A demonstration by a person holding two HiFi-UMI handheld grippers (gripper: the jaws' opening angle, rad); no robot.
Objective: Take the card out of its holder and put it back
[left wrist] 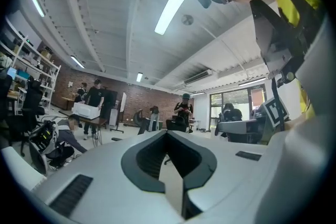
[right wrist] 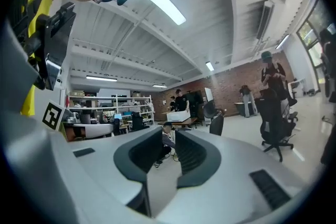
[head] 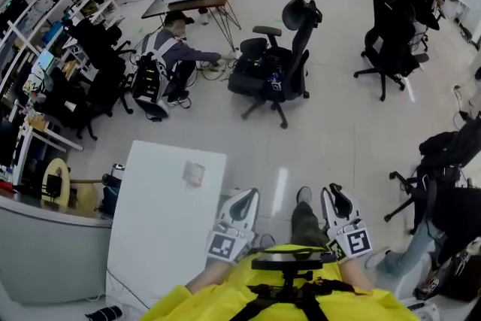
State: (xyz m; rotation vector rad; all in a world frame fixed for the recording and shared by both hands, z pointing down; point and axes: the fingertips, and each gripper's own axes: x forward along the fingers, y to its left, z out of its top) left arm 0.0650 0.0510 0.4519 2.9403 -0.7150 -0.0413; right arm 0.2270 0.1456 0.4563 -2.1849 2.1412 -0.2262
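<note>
Head view: the holder (head: pixel 193 174) lies flat near the far right corner of the desk (head: pixel 150 237), just inside the right edge. I take it the card is in it, though it is too small to be sure. Neither gripper is anywhere near it. The left gripper (head: pixel 246 196) and right gripper (head: pixel 335 192) sit side by side off the desk's right edge, over the floor (head: pixel 316 131). They are tucked close against the person's front, which looks to me like a carrying pose, not a reach.

Left gripper view: the left gripper (left wrist: pixel 167 134) points level into the room, its jaws clenched tip to tip on nothing. No desk or holder shows ahead, so it is not lined up for a pick.

Right gripper view: the right gripper (right wrist: pixel 169 135) also points level. Its jaws stand partly apart with only the far room in the gap, so it is released and empty.
</note>
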